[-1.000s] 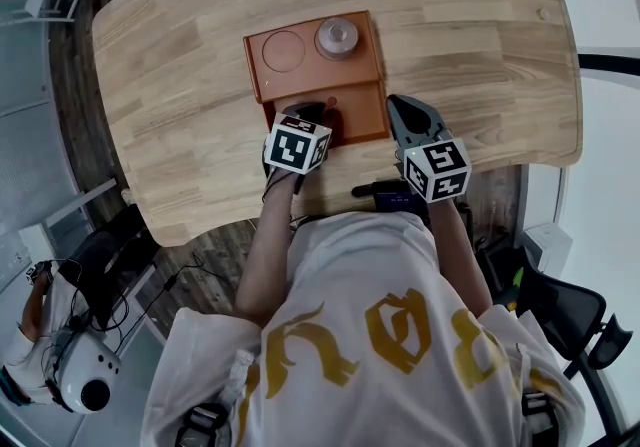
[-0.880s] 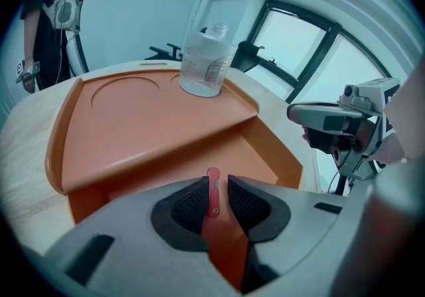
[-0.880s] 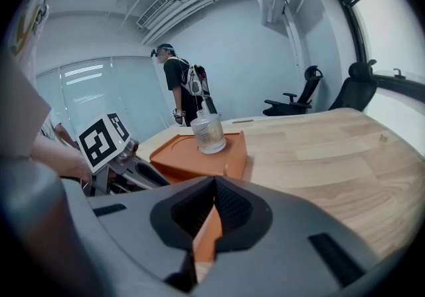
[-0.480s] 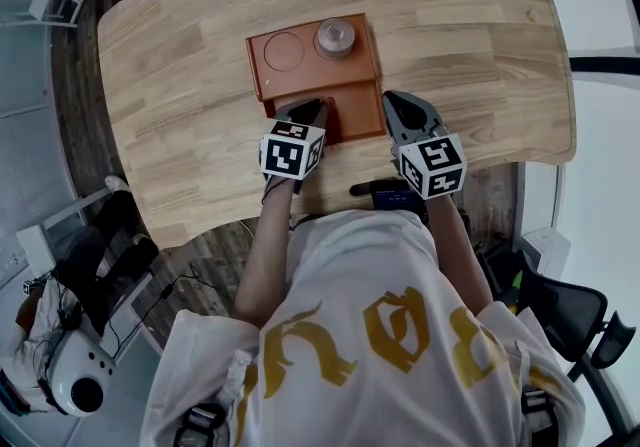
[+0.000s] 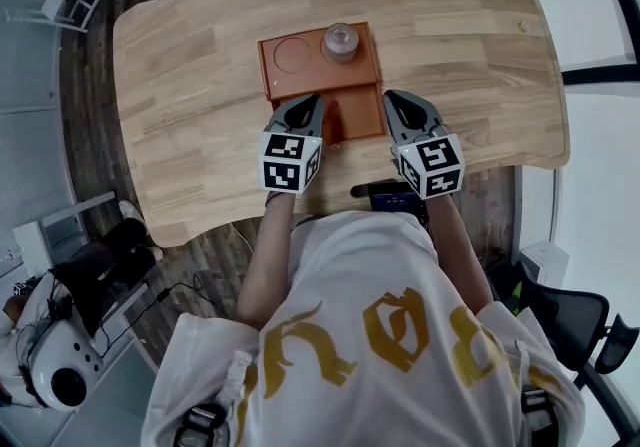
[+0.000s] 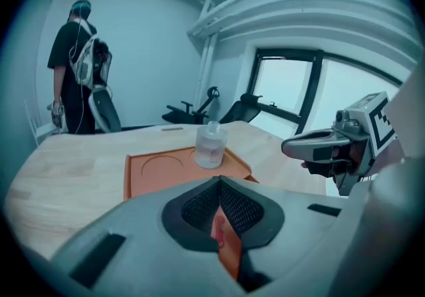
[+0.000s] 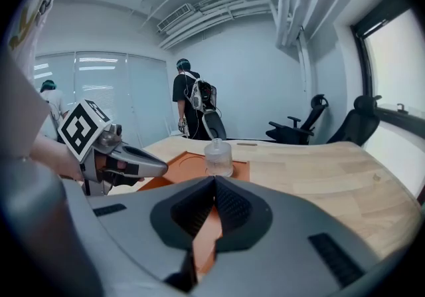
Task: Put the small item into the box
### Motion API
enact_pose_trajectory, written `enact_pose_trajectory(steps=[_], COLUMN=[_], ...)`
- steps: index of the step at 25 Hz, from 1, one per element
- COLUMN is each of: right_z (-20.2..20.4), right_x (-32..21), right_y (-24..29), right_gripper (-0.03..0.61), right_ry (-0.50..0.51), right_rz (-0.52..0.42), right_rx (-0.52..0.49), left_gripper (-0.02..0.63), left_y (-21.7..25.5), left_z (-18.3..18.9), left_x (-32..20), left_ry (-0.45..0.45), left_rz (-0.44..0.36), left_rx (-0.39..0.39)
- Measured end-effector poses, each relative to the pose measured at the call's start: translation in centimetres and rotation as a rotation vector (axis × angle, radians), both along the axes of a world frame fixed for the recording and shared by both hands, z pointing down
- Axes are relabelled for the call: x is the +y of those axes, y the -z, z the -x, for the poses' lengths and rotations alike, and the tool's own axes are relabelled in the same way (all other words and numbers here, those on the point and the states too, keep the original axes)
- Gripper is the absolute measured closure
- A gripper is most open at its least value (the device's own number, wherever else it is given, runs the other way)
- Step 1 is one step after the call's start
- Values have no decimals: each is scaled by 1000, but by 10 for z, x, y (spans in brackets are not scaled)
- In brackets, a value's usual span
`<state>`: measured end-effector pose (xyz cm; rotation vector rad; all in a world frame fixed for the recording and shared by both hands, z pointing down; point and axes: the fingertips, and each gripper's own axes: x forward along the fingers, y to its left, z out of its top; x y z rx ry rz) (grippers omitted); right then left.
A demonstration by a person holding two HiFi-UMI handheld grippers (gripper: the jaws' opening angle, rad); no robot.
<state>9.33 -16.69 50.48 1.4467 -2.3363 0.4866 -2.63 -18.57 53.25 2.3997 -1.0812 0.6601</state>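
Left fingers (image 6: 198, 208) pinch item (image 6: 217, 230) — thin, red

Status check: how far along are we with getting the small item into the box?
Done: the small red item appears picked up, pinched in the shut left claw. In hand: that claw hovers over the near compartment of the orange box. Left: release it inside. The right claw is shut, holding nothing, beside the box.

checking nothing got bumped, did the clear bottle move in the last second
No. The clear bottle stands in the same far right corner of the orange box as before, beside the empty round recess.
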Motion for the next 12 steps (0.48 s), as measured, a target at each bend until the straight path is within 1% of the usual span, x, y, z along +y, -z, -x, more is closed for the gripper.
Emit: enact_pose_trajectory(steps=[2,4,6,9,12], right_z=[4,5,2,-1,-1], right_x=[0,0,1,4,9], right_y=[9,20,35,59,73], right_gripper=[566,566,566,566,566], right_ry=[14,2,-37,-93,-106], right_rz=[-24,-46,-79,-149,-187], right_rx=[16,6,-31,-70,-62], left_gripper=[603,603,603,603,603], left_y=[16,29,41,61,78], left_z=[1,0,2,8,12], left_x=[2,4,6,7,10], left_ry=[-13,-8,10,34,41], left_rz=[-62,-80,-100,-181,-225], left_rx=[6,52,89,91,99])
